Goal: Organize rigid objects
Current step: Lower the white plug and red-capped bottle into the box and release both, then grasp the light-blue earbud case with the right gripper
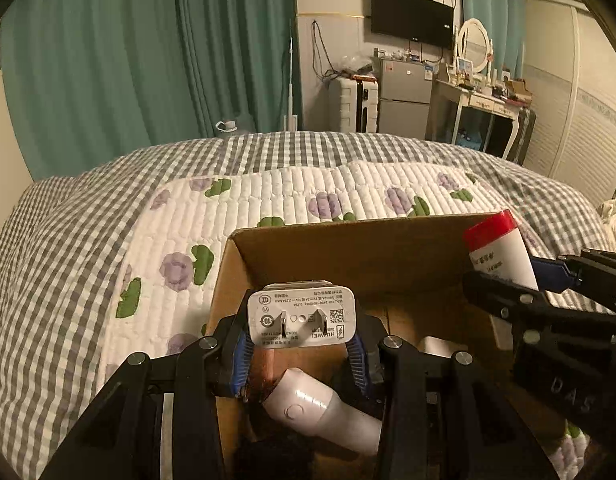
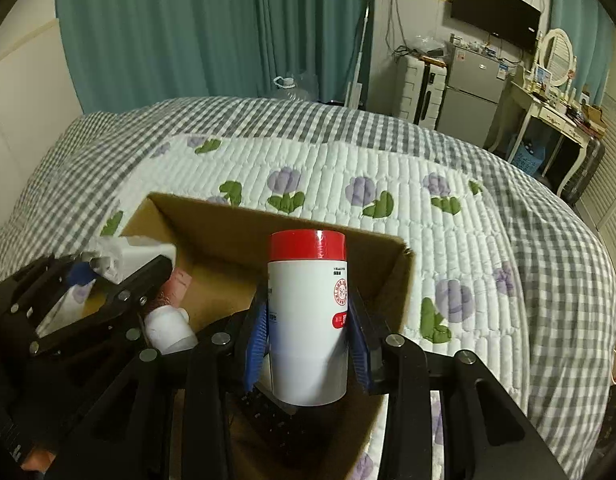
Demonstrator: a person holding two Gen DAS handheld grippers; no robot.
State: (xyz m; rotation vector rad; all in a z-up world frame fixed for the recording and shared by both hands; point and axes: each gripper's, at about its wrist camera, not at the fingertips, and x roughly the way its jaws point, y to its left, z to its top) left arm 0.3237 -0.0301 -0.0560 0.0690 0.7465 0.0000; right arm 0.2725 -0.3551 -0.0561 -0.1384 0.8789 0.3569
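Observation:
An open cardboard box [image 1: 348,244] [image 2: 228,220] sits on the quilted bed. My left gripper [image 1: 300,344] is shut on a white charger plug [image 1: 302,316], held over the box's left part; the same plug [image 2: 132,256] shows at the left of the right wrist view. My right gripper [image 2: 306,332] is shut on a white bottle with a red cap [image 2: 306,312], upright over the box's right side; that bottle [image 1: 500,252] appears at the right of the left wrist view. Inside the box lie a white cylindrical device [image 1: 320,408] [image 2: 168,326] and a pink item [image 2: 178,284].
The bed carries a flowered white quilt [image 2: 348,168] over a grey checked cover [image 1: 48,240]. Teal curtains [image 1: 128,60], a small fridge [image 2: 472,88], a suitcase [image 1: 354,100], a wall television [image 1: 412,16] and a dressing table [image 2: 548,108] stand beyond the bed's far edge.

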